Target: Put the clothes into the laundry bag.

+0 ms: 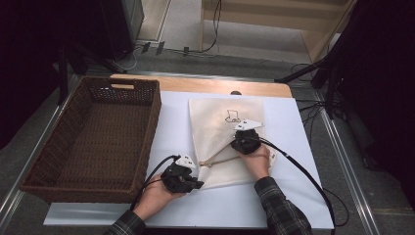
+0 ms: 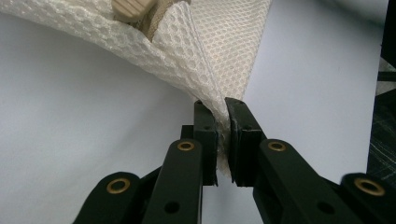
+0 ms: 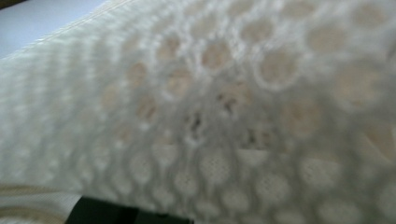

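Note:
A white mesh drawstring bag (image 1: 215, 127) lies on the white table cover (image 1: 288, 196), with a small dark print (image 1: 232, 116) near its far end. A tan cord (image 1: 221, 160) runs across its near part. My left gripper (image 1: 195, 169) is at the bag's near left corner. In the left gripper view it (image 2: 220, 107) is shut on a bunched edge of the mesh (image 2: 187, 56), with a tan toggle (image 2: 130, 9) beyond. My right gripper (image 1: 244, 134) rests on the bag's middle right. Blurred mesh (image 3: 210, 116) lies right against its camera and hides its jaws.
A large brown wicker basket (image 1: 98, 142) stands empty at the left, close to the bag. A wooden table edge (image 1: 220, 85) shows behind the cover. Black cables (image 1: 303, 171) trail from both grippers toward the near edge. Dark stands and cables crowd the floor at the far right.

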